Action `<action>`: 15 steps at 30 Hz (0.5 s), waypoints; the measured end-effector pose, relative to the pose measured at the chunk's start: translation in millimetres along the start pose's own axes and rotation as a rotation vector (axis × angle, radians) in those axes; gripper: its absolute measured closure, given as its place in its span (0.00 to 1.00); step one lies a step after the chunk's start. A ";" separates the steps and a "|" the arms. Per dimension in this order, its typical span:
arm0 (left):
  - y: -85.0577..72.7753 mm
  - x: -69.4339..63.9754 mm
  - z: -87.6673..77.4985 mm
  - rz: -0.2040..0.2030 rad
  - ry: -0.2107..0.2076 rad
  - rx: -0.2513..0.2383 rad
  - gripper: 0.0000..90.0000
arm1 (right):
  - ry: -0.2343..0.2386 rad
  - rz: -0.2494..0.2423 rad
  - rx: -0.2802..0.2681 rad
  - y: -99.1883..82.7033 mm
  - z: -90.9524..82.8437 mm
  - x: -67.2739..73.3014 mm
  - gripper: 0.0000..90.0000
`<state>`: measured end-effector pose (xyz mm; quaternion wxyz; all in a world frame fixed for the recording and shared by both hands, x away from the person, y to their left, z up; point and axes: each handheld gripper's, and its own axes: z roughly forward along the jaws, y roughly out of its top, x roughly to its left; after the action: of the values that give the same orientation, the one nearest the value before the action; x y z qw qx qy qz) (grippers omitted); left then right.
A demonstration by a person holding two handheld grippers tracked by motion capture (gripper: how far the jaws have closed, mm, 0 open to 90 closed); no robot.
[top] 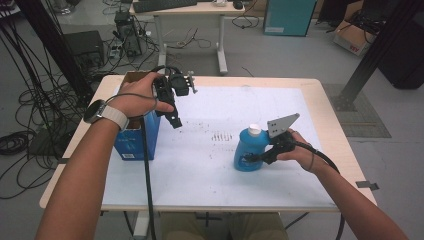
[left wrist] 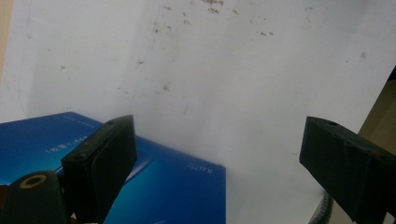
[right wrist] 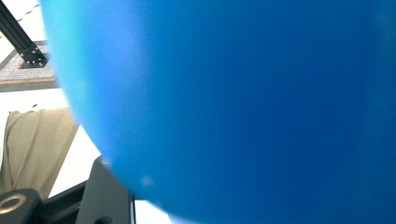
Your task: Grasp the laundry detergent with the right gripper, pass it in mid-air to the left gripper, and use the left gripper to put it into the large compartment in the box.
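The right tool (top: 252,158) is gripping the blue bottle (top: 248,149), which is standing upright with its white cap (top: 255,129) on, on the white sheet (top: 210,165) covering the bench (top: 320,100), right of the middle; in the right gripper view the bottle (right wrist: 243,107) is pressing close against the camera. The left tool (top: 174,120) is hanging released, its jaws standing wide apart with nothing between them, over the sheet just beside the blue box (top: 135,140) at the bench's left side, which is also lying under the near jaw in the left gripper view (left wrist: 177,186).
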<state>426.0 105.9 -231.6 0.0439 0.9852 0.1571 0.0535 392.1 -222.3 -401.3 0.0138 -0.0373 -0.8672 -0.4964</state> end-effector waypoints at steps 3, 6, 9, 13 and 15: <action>0.1 -1.5 1.1 -0.021 -0.006 -0.013 0.13 | 0.000 0.000 0.000 0.0 0.0 0.0 0.48; 0.4 -1.5 1.1 -0.020 -0.005 -0.013 0.13 | 0.000 0.000 0.000 0.0 0.0 0.0 0.48; 0.5 -1.4 1.1 -0.020 -0.006 -0.014 0.13 | -0.001 0.001 0.001 0.0 0.0 0.1 0.48; 0.4 -1.2 1.2 -0.019 -0.006 -0.013 0.13 | -0.001 0.001 0.001 0.0 0.0 0.0 0.48; 0.1 -1.1 1.3 -0.022 -0.008 -0.015 0.13 | 0.001 0.002 0.000 0.0 0.0 -0.1 0.48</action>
<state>425.1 105.3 -233.0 0.0522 0.9832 0.1674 0.0503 392.1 -222.3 -401.3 0.0147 -0.0380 -0.8671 -0.4965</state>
